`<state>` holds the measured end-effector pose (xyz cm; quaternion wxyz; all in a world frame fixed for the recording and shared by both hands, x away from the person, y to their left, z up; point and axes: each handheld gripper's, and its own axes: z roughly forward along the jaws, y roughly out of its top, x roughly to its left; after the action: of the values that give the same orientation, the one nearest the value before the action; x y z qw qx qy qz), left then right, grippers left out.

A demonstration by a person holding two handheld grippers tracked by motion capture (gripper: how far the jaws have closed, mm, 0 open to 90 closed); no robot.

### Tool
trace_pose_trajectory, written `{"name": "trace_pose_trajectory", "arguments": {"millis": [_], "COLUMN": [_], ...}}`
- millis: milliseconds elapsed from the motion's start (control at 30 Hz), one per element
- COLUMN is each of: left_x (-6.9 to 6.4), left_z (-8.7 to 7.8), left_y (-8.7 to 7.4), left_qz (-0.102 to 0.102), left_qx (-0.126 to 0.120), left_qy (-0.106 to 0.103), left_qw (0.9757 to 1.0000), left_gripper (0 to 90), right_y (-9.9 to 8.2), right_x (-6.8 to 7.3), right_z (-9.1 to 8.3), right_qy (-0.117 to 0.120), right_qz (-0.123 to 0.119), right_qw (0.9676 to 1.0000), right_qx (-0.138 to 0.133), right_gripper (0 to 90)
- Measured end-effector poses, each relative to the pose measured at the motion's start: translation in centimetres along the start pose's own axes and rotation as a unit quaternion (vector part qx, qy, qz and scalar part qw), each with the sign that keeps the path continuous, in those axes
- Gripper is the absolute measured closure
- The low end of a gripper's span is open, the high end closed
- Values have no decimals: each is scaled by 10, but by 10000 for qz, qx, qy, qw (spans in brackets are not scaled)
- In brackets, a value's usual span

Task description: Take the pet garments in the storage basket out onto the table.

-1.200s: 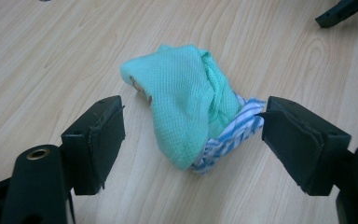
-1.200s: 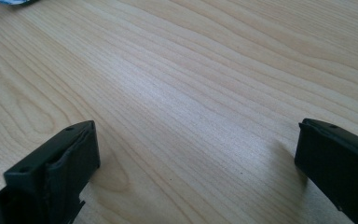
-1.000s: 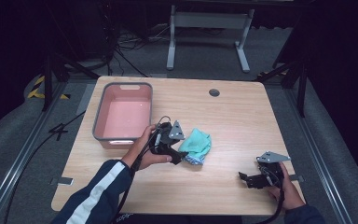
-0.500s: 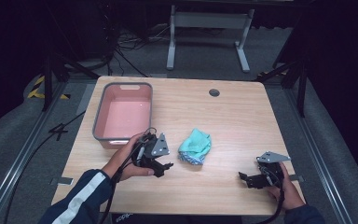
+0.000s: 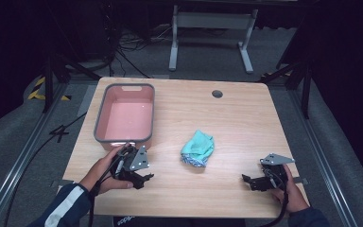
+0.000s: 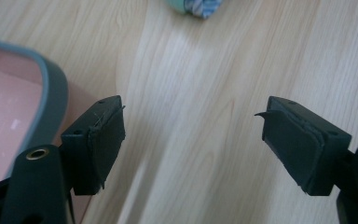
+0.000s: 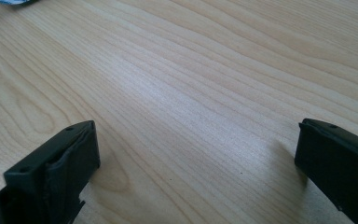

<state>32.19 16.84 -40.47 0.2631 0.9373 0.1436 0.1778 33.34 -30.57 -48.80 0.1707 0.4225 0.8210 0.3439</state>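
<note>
A crumpled teal cloth (image 5: 198,148) lies on the wooden table (image 5: 236,123), near the middle. My left gripper (image 5: 144,178) rests low at the front left, just in front of the pink bin (image 5: 100,124), and stands open with nothing between its jaws. In the left gripper view the left gripper (image 6: 191,140) looks across bare wood, with the cloth (image 6: 193,4) at the top edge and the bin's grey rim (image 6: 51,88) at its left. My right gripper (image 5: 250,179) sits at the front right, also open and empty. The right gripper (image 7: 196,154) spans bare wood.
The bin is empty and stands at the table's left. A round cable hole (image 5: 217,93) sits near the far edge. Black cables (image 5: 52,137) trail over the floor at the left. A metal stand (image 5: 210,33) is beyond the table.
My left gripper has drawn back from the cloth, leftward and toward the person, to a spot in front of the bin. The cloth stays on the table. The right gripper has not moved.
</note>
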Motion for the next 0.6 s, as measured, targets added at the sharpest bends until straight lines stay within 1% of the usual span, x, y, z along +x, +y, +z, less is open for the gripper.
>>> {"name": "trace_pose_trajectory", "arguments": {"millis": [33,67,133,167,233,433,500,600], "left_x": [-1,-1,-2,-1,-1,1,2,4], "left_z": [-1,-1,-2,-2,-3,-5,-4,-3], "left_y": [-5,-9,-18,-22,-29,-50,-57,-69], "left_qz": [-16,37,14,21,-63,-162,-168,-259], "left_qx": [66,132,237,259,257,327,362,411], "left_qy": [8,38,110,127,115,225,226,236], "left_qw": [10000,9999,9997,9996,9996,9991,9989,9985], "left_gripper": [213,213,208,206,199,192,190,188], "right_y": [0,0,0,0,0,0,0,0], "right_x": [0,0,0,0,0,0,0,0], "right_z": [0,0,0,0,0,0,0,0], "right_qy": [0,0,0,0,0,0,0,0], "right_qz": [-1,0,1,-1,0,0,0,0], "right_qw": [10000,10000,10000,10000,10000,10000,10000,10000], "right_qx": [0,0,1,0,1,0,1,0], "right_gripper": [1,0,1,0,0,0,0,1]}}
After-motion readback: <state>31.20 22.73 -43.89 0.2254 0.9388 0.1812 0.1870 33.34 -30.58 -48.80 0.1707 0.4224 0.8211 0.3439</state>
